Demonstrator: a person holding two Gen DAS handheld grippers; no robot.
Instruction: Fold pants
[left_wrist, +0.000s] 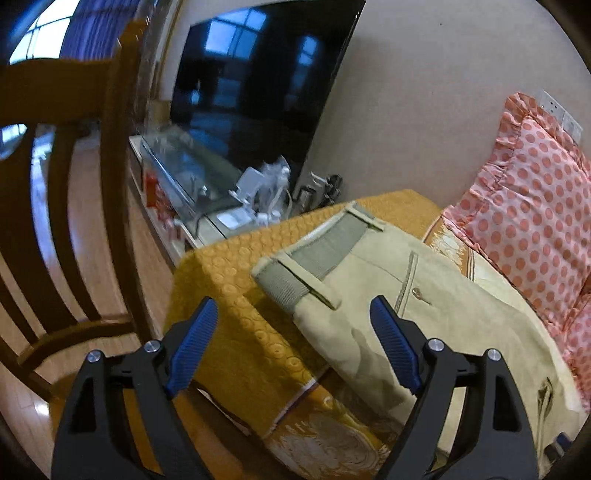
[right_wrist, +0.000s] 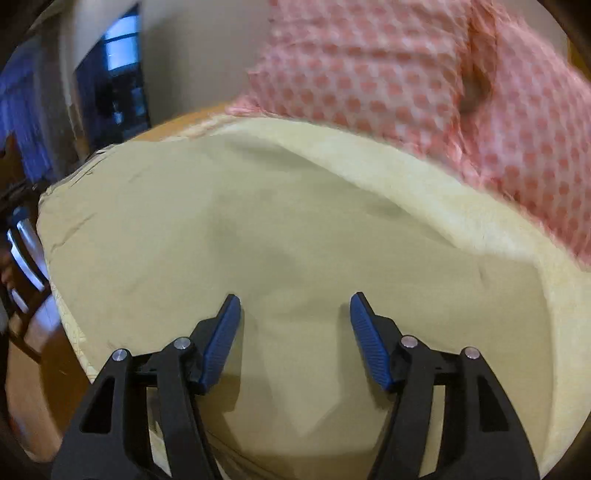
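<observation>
- The pants (left_wrist: 417, 295) lie flat on the bed (left_wrist: 229, 266), spread over its yellow cover, with the gray elastic waistband (left_wrist: 317, 254) toward the far corner and the legs running back toward me. Laid out this way, I judge they are ready for a fold rather than mid-fold.
- My left gripper (left_wrist: 293, 343) hovers over the near edge of the pants, just below the waistband, with its blue pads spread wide and nothing between them. I hold it there because that edge is the natural place to pinch the cloth.
- My right gripper (right_wrist: 295, 339) hangs low over the broad beige cloth (right_wrist: 258, 229) farther down, also parted and empty. I cannot tell whether its tips touch the cloth.
- Keeping the two apart along the garment should let me lift a long edge evenly, so the fabric does not sag or twist.
- The pink dotted pillow (left_wrist: 535, 192) sits at the far side, right beside the pants, and in the right wrist view it seems to overlap their far edge. That may snag a fold going that way.
- A wooden chair (left_wrist: 66, 184) stands off the bed to the left, clear of the work.
</observation>
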